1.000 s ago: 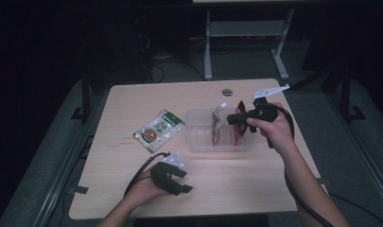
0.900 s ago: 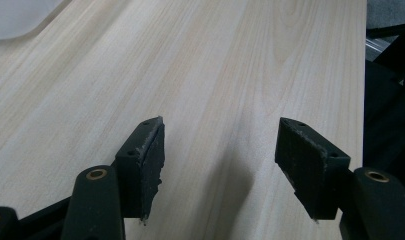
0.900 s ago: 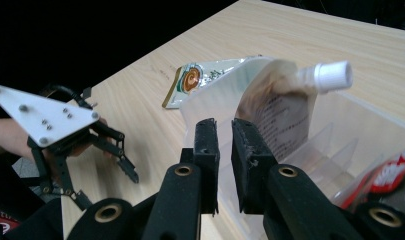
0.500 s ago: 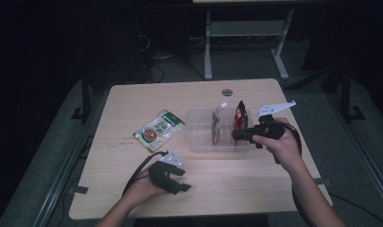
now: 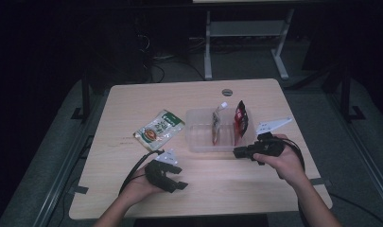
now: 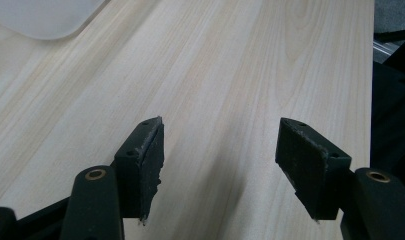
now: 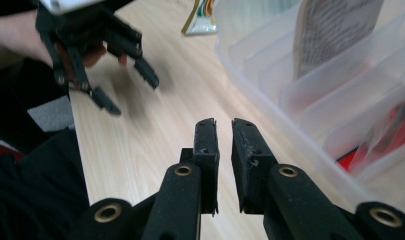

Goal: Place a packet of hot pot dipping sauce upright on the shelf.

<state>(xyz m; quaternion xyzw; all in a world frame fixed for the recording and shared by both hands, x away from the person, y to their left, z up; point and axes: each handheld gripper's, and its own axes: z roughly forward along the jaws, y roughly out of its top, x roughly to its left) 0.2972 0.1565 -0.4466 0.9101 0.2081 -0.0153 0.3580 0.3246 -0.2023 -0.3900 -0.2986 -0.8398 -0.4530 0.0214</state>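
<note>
A clear slotted bin sits mid-table. In it stand a tan packet and a red packet. A green snack packet lies flat to the left of the bin. My right gripper hovers just in front of the bin's right end, pointing left. Its jaws are all but shut, with a thin slit and nothing in it. The bin wall is close on its right side. My left gripper rests near the table's front, open and empty.
A round grommet is set in the table behind the bin. The table's right edge runs close to my right hand. Bare wood lies between the two grippers. A white metal stand is on the floor beyond the table.
My right gripper has come down and toward me, from over the red packet in the bin to just in front of the bin. The red packet stays standing in its slot. The left gripper has not moved.
</note>
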